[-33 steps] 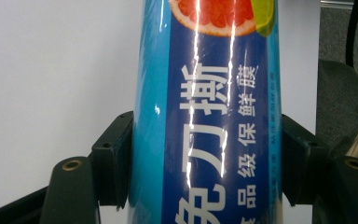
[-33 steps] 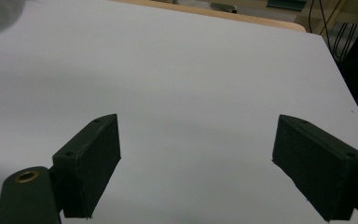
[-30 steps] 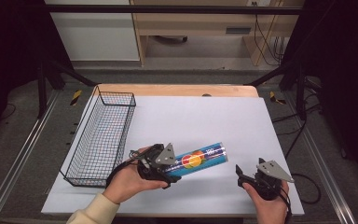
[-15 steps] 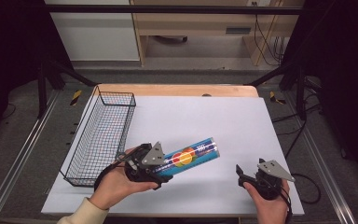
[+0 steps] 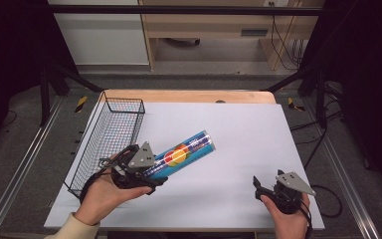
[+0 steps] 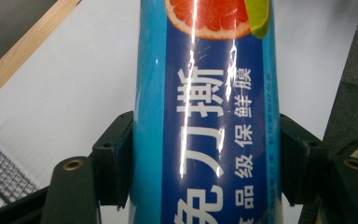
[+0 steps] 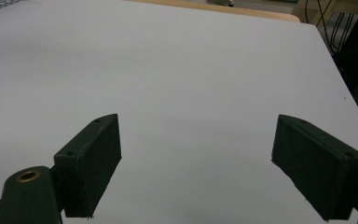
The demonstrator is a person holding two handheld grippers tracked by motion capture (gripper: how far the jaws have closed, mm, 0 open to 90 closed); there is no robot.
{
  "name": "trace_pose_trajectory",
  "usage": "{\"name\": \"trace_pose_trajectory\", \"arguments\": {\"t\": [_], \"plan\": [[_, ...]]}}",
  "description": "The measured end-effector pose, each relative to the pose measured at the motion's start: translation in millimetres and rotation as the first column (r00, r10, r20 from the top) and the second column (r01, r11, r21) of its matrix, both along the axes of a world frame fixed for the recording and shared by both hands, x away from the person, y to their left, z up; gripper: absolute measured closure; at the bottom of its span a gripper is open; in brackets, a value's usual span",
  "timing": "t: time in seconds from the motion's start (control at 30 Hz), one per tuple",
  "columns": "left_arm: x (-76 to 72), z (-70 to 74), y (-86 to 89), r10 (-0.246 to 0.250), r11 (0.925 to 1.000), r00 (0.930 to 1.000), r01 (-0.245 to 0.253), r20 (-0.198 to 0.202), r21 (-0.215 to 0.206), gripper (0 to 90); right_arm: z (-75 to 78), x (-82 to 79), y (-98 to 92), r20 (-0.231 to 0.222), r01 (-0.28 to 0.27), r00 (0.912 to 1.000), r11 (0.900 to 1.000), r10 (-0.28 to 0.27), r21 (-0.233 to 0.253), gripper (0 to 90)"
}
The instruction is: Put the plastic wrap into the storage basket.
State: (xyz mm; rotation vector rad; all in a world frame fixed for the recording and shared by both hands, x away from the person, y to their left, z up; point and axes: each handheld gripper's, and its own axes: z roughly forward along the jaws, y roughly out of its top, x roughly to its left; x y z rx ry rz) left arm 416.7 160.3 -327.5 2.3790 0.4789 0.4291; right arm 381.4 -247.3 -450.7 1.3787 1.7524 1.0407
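Your left hand-held gripper (image 5: pixel 151 172) clamps the blue tube (image 5: pixel 181 155) beside the wire basket (image 5: pixel 110 137); your right hand-held gripper (image 7: pixel 196 163) gapes wide over the counter (image 5: pixel 238 129).

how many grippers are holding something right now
1. The left gripper is shut on the blue tube, lifted beside the wire basket. The right gripper sits open near the table's front right, holding nothing.

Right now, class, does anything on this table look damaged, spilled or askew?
Nothing stands out. The blue tube is undamaged, gripped at one end by the left gripper, pointing away from the wire basket. The right gripper is open.
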Motion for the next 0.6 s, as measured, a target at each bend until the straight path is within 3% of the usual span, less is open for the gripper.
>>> {"name": "trace_pose_trajectory", "arguments": {"t": [0.33, 0.6], "plan": [[-6.5, 9.4, 23.4, 0.065, 0.9979, 0.9976, -0.065, 0.022, -0.008, 32.0, 1.3, -0.4, 1.0, -0.019, -0.006, 0.9998, 1.000, 0.006, 0.001, 15.7], [-11.9, 13.7, 40.0, 0.117, 0.9928, 0.9930, -0.117, 0.016, -0.026, 32.0, 1.2, -0.8, 1.0, -0.018, -0.004, 0.9998, 1.000, 0.004, 0.005, 15.7]]}}
